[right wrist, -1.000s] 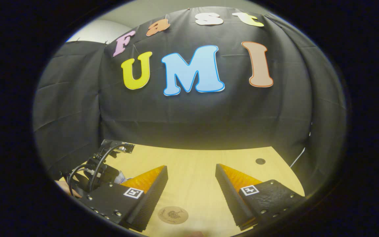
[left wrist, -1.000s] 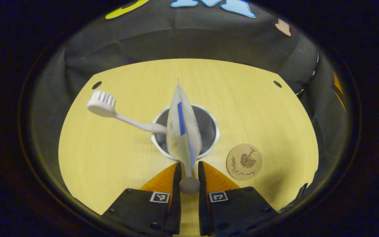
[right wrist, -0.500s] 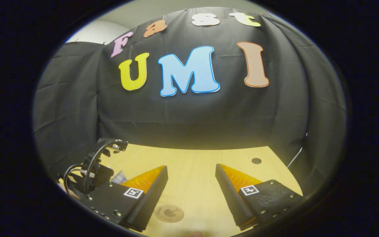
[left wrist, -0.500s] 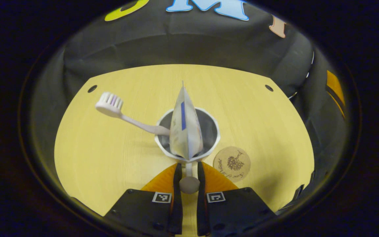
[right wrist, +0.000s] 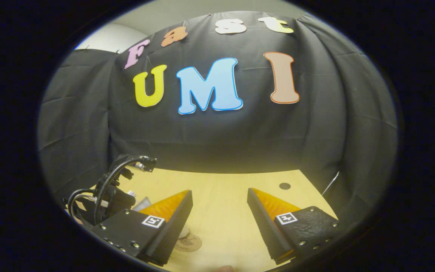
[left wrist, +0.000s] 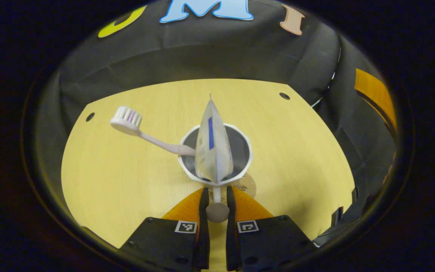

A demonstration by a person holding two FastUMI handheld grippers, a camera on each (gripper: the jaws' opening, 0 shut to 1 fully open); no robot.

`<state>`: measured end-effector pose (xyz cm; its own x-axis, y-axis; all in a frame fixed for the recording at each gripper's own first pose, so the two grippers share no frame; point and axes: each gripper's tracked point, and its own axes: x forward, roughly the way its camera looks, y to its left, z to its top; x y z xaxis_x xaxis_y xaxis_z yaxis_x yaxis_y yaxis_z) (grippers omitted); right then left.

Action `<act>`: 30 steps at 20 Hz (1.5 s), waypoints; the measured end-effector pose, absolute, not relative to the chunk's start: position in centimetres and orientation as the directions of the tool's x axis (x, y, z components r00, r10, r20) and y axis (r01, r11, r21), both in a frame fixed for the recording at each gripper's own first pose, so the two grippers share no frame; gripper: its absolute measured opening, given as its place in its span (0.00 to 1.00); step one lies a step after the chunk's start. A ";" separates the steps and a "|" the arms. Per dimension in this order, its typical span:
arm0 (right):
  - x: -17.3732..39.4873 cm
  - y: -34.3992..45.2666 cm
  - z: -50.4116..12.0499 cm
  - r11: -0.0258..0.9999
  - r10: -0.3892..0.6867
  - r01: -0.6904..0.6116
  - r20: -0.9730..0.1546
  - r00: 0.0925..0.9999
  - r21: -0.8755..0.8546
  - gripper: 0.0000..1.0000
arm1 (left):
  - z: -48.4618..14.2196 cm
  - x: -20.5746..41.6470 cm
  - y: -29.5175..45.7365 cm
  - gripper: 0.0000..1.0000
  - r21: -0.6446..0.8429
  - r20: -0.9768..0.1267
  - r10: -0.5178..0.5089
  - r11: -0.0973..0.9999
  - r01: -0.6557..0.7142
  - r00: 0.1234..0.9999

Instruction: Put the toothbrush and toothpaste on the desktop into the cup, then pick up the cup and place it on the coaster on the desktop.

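The left gripper (left wrist: pixel 215 196) clamps the handle of a cup (left wrist: pixel 242 138) holding a toothbrush (left wrist: pixel 127 121) and toothpaste (left wrist: pixel 212 151), over a coaster (left wrist: pixel 248 185). The right gripper (right wrist: pixel 219 206) is spread wide above the counter (right wrist: pixel 225 185).

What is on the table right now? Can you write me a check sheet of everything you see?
Surface: wooden table, pale, with small dark holes near its far corners.
Job's things: toothbrush and toothpaste both stand in the cup; the coaster peeks out from under the cup's near right edge.
Clutter: nothing seen.
Grippers: left gripper is shut on the cup's handle; right gripper is open, holding nothing.
Cables: black cables loop over the left gripper, seen in the right gripper view.
Surroundings: black cloth wall behind the table.
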<state>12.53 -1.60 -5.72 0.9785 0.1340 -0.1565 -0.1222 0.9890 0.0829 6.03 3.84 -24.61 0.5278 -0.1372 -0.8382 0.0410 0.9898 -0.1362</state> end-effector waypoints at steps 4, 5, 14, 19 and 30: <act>11.5 -3.4 -6.0 0.991 0.117 -0.104 -0.163 0.980 0.087 0.92 | -24.6 5.5 4.0 0.24 -0.126 -0.855 -0.144 0.990 0.070 0.498; 11.3 -3.8 -6.1 0.991 0.112 -0.099 -0.165 0.980 0.088 0.92 | -24.5 5.5 4.0 0.24 -0.126 -0.860 -0.145 0.989 0.073 0.490; 10.1 -5.6 -6.7 0.991 0.107 -0.090 -0.183 0.977 0.098 0.92 | -25.0 5.5 4.3 0.24 -0.104 -0.870 -0.116 0.993 0.051 0.479; 9.2 -5.6 -6.3 0.990 0.124 -0.110 -0.178 0.976 0.087 0.92 | -25.3 5.8 4.3 0.30 -0.112 -0.874 -0.115 0.993 0.035 0.471; 5.8 -5.4 -4.4 0.980 0.196 -0.189 -0.140 0.971 0.059 0.92 | -19.5 2.6 4.5 0.78 -0.197 -0.755 -0.111 0.978 -0.063 0.646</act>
<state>5.76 -5.39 -4.43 0.9705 0.1959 -0.1403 -0.1893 0.9801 0.0588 2.58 4.49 -19.48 0.6461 -0.1108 -0.7552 -0.0626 0.9784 -0.1971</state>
